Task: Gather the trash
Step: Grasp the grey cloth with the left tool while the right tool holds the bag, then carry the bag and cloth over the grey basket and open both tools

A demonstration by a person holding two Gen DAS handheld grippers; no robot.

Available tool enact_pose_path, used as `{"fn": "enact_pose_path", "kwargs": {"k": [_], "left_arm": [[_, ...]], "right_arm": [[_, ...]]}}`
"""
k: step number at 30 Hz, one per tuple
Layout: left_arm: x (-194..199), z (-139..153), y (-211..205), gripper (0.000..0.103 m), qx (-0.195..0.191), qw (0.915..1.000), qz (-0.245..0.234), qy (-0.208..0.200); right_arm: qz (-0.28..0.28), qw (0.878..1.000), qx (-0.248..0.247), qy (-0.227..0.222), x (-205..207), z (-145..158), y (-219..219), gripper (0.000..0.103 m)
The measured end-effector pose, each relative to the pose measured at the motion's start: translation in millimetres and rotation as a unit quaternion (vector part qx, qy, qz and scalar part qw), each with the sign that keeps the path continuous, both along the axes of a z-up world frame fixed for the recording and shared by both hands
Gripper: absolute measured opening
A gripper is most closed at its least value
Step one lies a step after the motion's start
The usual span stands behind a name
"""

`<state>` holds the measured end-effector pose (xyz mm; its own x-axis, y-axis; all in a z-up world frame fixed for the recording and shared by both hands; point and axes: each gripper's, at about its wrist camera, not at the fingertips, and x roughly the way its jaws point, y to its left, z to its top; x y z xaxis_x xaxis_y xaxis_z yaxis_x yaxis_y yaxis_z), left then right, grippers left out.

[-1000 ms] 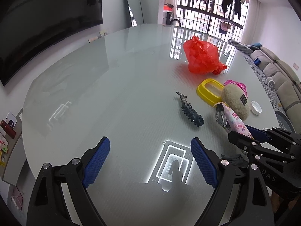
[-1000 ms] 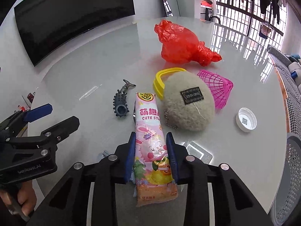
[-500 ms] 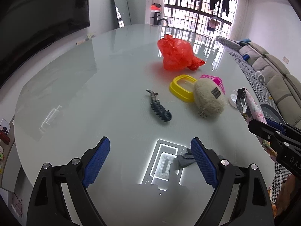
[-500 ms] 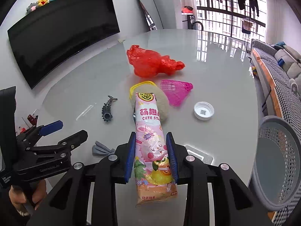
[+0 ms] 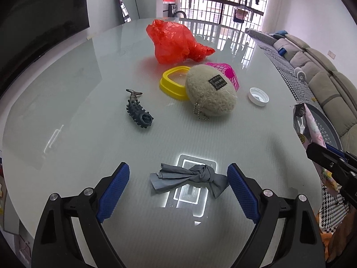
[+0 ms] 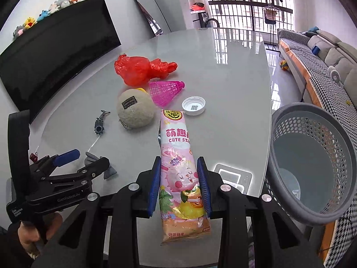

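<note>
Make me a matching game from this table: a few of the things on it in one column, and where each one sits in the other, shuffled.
Things:
1. pink candy packet
2. knotted grey cloth scrap
3. white bottle cap
4. yellow plastic ring

Places:
A. lying between open jaws
B. partly behind the fuzzy beige ball
C. clamped in shut jaws
D. alone on bare tabletop, just beyond the packet's tip

Pairs: 1-C, 2-A, 3-D, 4-B
</note>
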<state>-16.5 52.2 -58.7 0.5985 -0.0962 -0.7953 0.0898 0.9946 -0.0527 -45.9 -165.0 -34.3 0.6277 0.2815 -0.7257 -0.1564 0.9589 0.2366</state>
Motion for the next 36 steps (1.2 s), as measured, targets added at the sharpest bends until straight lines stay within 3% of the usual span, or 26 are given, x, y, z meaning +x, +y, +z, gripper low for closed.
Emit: {"fn": "enact_pose_path", "kwargs": {"k": [5,11,13,15,27,36], "left_arm": [[0.9,-7.4,-1.1,0.079,-0.005,1.0,0.005,0.003],[1.3,-6.5,-0.5,0.05,-0.007,1.0,0.001,-0.005],[2.3,-4.7,-0.4,0.032,-0.016,0.9999,-0.004,-0.004],[2.1,-4.0,-0.3,0.021,-0.022,0.9997,-0.01,-0.001],[-2.0,9.2,-20.5,0.019,-0.026,0.9989,-0.04,0.001],[12.5,42.6,-95.3,0.019,-0.041,0.9929,-0.107,-0.031]], "right_arm": [[0.0,1.0,0.006,0.005,0.2,-4.2,-3.4,0.031],[-0.001,1.0,0.01,0.007,10.3,-7.8,-2.4,0.031],[-0.001,1.0,0.011,0.007,10.5,-7.9,-2.6,0.031],[-0.002,1.0,0.011,0.007,11.6,-8.9,-2.8,0.031],[-0.016,1.0,0.021,0.004,10.8,-10.3,-18.9,0.031],[-0.073,0.997,0.014,0.007,3.9,2.8,-78.4,0.031]]}}
